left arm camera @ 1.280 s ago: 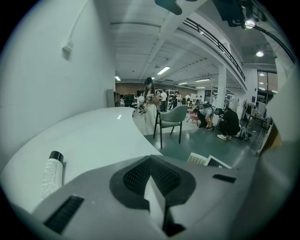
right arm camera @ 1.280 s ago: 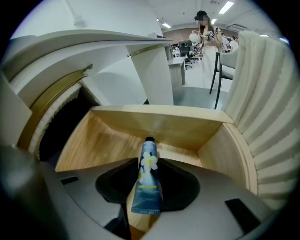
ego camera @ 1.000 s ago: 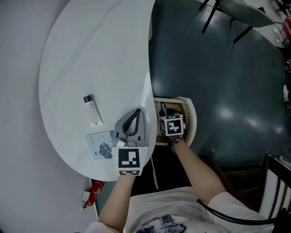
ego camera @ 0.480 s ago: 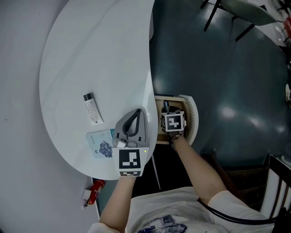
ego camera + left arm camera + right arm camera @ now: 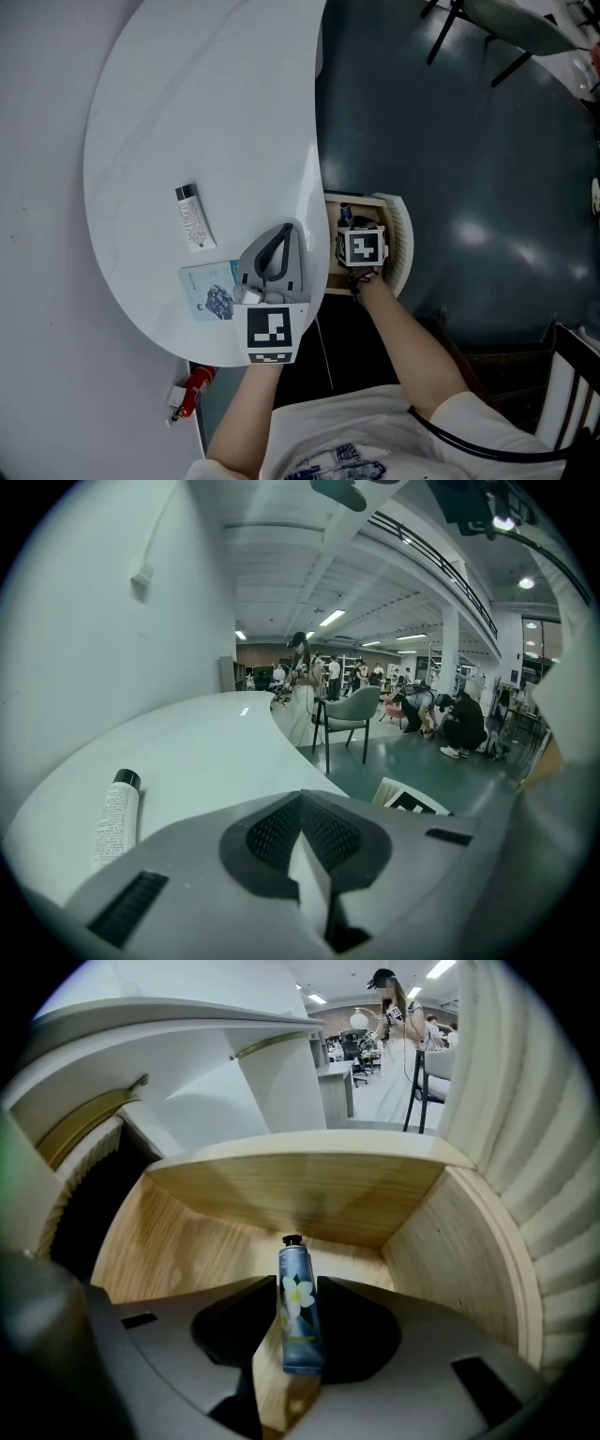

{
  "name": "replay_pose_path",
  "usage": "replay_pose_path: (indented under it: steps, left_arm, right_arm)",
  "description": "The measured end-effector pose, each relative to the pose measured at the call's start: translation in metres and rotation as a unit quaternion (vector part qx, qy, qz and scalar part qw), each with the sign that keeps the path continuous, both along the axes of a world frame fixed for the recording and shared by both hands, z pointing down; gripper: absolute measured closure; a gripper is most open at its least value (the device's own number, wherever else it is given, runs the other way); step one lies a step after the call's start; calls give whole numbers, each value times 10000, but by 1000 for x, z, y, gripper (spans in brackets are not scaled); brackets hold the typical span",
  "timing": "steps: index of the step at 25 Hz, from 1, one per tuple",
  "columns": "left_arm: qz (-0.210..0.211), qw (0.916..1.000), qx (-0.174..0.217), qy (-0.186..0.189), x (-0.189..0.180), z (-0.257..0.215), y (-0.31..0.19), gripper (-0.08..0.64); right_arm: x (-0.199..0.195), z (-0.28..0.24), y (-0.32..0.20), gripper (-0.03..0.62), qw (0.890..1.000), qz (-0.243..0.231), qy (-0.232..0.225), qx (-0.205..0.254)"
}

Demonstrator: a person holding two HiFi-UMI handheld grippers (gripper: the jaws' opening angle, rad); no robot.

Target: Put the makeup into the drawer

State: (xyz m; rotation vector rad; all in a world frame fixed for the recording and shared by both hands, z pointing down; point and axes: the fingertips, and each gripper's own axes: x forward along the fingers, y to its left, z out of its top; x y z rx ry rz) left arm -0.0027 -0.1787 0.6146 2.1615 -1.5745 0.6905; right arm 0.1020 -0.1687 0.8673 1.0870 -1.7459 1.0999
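The right gripper (image 5: 296, 1283) pointed steeply down into the open wooden drawer (image 5: 450, 1251), its jaws part-way apart and clamped on a blue tube (image 5: 300, 1309) that filled the gap between them. The blue tube bore a white flower and a black cap; it ran lengthwise out of the jaws, cap end away from the camera and close to the line where the drawer floor met the back wall. Whether the cap touched the wood could not be told. In the head view the drawer stuck out from under the edge of the white table (image 5: 206, 112), with a ribbed white front on its outer side, and the right gripper's marker cube sat above the drawer. The left gripper (image 5: 283, 231) lay low over the table near that same edge, jaws pressed together with nothing between them. Just beside its body lay a pale blue card (image 5: 210, 293) with a dark print, and a little farther in lay a white tube (image 5: 195, 217) with a black cap, flat on the table and apart from both grippers. The rest of the tabletop was bare white. Below the table's near edge a small red thing (image 5: 192, 391) lay on the dark floor (image 5: 469, 141). The left gripper view showed a grey chair (image 5: 349, 712) past the table and people farther back in the hall.
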Motion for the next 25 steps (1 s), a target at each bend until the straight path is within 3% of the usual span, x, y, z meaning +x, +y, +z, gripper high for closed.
replay_pose_path:
  steps: [11,25]
  left_arm:
    - [159,9998,95,119,-2,-5,6,514]
    - [631,9972,354,167,-32,-47,41,514]
  right_arm:
    - [1,-23,-4,449,9991,259,-231,242]
    - [5,-120,19,449,9916,744,-380,986]
